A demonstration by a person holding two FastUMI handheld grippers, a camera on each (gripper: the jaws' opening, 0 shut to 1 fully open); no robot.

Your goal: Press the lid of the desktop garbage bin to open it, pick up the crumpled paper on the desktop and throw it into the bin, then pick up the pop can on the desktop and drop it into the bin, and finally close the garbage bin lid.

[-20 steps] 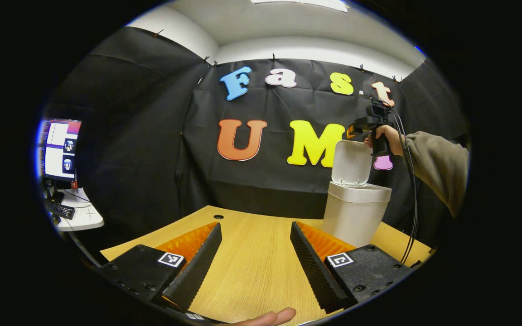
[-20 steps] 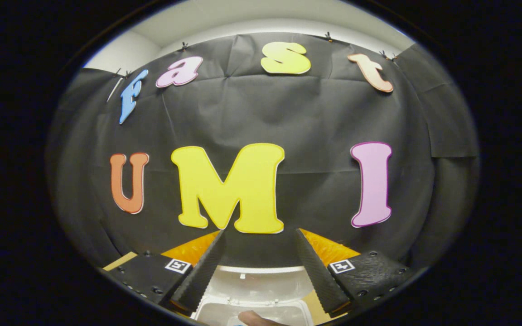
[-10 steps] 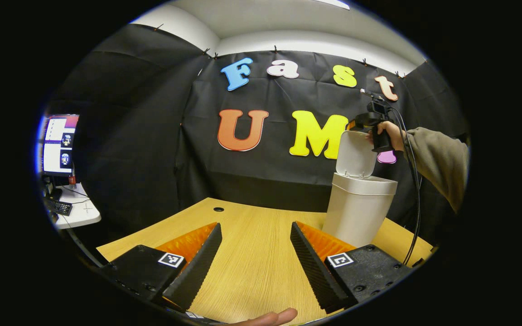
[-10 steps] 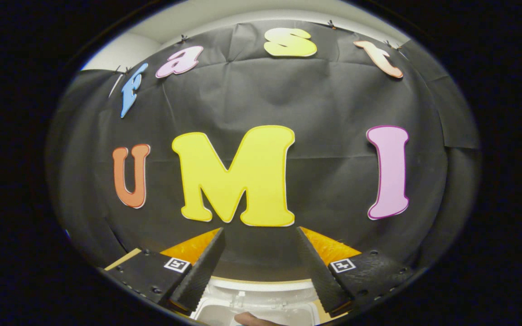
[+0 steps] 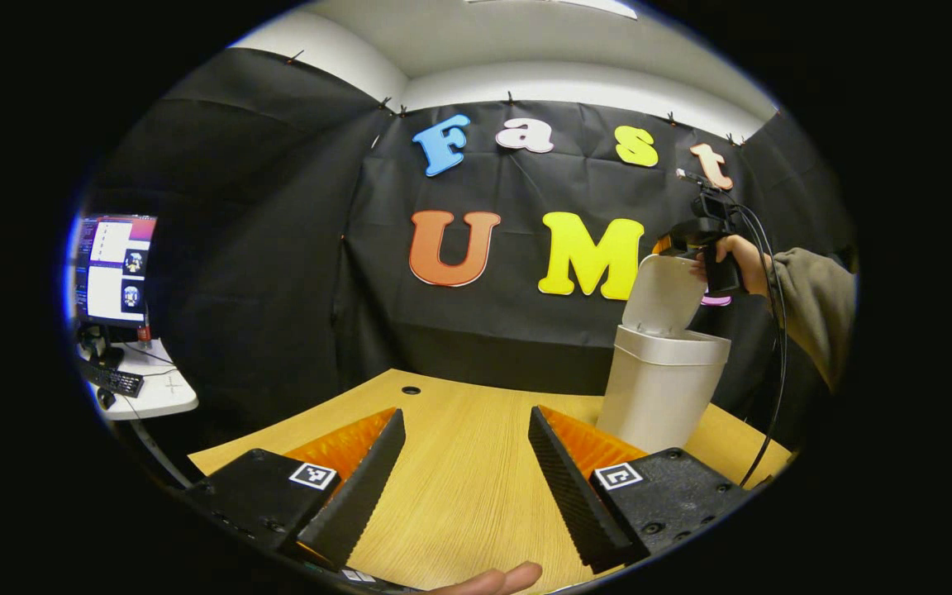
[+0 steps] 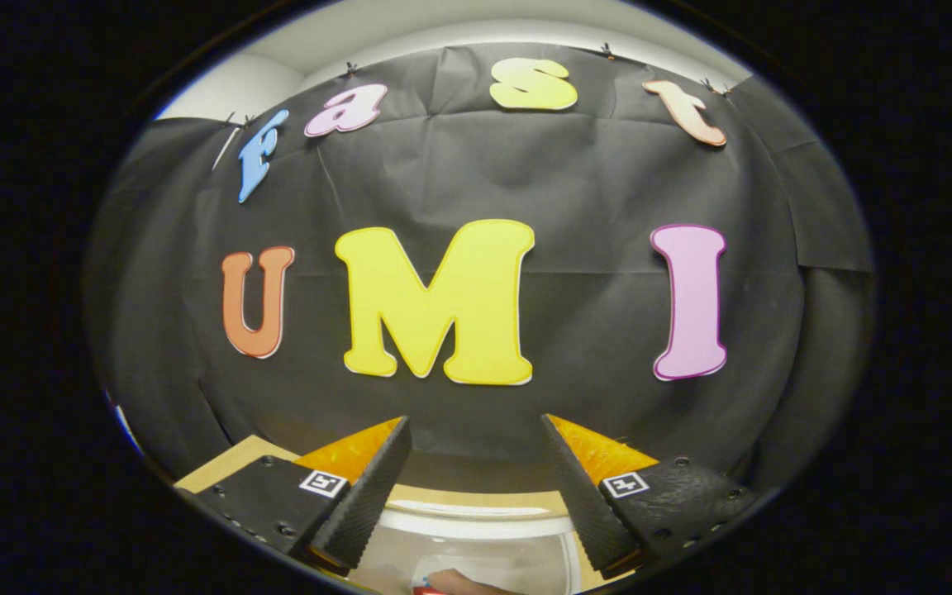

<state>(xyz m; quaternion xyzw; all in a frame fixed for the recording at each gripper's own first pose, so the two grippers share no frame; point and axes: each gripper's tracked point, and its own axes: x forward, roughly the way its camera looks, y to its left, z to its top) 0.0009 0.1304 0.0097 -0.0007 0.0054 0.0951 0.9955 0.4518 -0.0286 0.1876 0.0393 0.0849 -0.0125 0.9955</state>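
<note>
Bin [image 5: 659,388] lid [image 5: 664,293] half-tilted: light, stiff plastic; push near its free edge. Right gripper [image 5: 703,235] above it, left gripper [image 5: 466,479] idle; jaws wide on both.

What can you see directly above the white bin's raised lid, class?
Above the bin, its lid is tilted up, and the right tool, held by a hand, sits at the lid's top edge. Whether it touches the lid is unclear. The bin's inside is hidden by its wall.

bin [image 5: 659,395] base hidden behind gripper finger, lid [image 6: 476,545] cut off at bottom edge
</note>
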